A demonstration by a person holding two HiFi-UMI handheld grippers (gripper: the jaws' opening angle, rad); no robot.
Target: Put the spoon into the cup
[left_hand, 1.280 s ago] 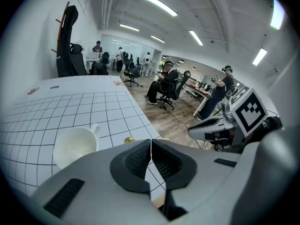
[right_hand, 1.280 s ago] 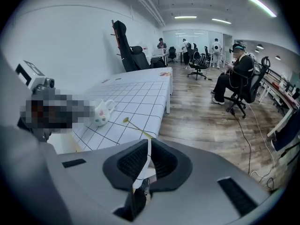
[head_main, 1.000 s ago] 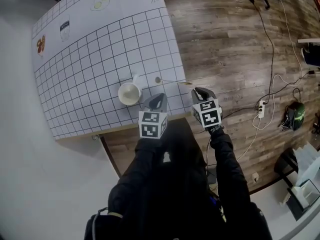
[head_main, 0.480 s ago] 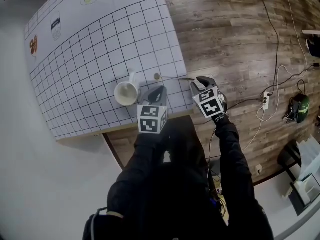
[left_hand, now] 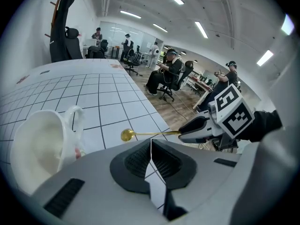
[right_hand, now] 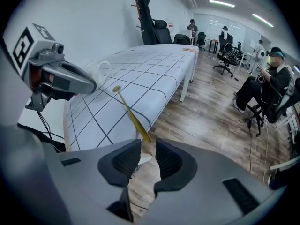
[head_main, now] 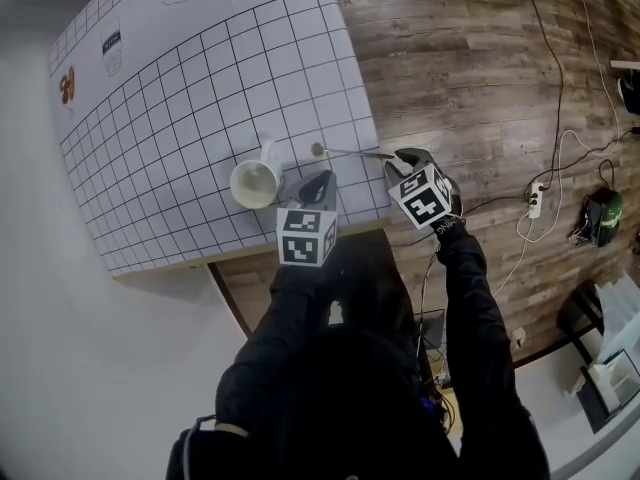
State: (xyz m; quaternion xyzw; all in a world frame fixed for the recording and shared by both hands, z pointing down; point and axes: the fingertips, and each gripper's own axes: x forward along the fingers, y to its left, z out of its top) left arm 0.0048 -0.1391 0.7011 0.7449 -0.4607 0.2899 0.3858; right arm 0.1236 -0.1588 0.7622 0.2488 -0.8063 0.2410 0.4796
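Note:
A white cup (head_main: 255, 183) with a handle stands near the front edge of the gridded white table (head_main: 200, 88). To its right lies a gold spoon (head_main: 345, 152), bowl toward the cup, handle jutting past the table's right edge. My left gripper (head_main: 318, 183) hovers just right of the cup (left_hand: 40, 144), jaws shut and empty (left_hand: 151, 142). My right gripper (head_main: 405, 158) sits at the handle's end. Its jaws (right_hand: 147, 146) are opening, and the tip of the spoon (right_hand: 129, 111) lies at their mouth, not pressed by the pads.
Wooden floor lies right of the table, with cables and a power strip (head_main: 533, 200). Printed pictures mark the table's far end. Seated people and office chairs (left_hand: 164, 76) fill the room beyond. A black chair (right_hand: 150, 25) stands by the far wall.
My right gripper has rolled and come in level with the end of the spoon's handle. The spoon and cup have stayed where they were, and the left gripper has hardly shifted.

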